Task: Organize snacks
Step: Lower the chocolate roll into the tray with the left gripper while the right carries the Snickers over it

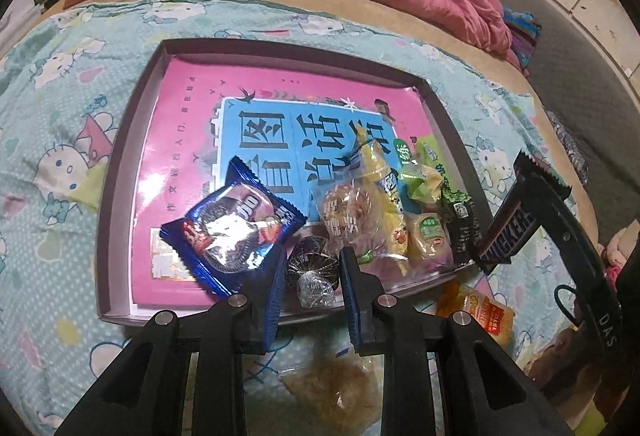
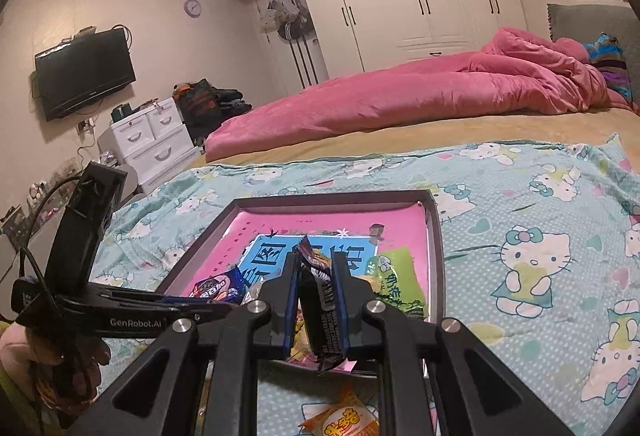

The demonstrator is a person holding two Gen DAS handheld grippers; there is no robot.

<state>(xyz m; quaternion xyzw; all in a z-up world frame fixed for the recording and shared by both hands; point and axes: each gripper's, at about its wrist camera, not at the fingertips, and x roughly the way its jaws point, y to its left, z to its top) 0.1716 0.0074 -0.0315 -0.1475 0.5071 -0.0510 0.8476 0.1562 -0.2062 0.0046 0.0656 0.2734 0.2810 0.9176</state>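
Right wrist view: the right claw (image 2: 316,300) grips a Snickers bar (image 2: 320,300) upright, just above the tray's (image 2: 436,236) near right corner. The left claw (image 1: 312,276) stands open, an Oreo pack (image 1: 232,232) against its left finger.

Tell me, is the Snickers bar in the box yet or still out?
Out. The right gripper is shut on the Snickers bar, holding it in the air by the box's near right corner.

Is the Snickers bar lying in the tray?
No, the right hand-held gripper holds the Snickers bar up above the tray.
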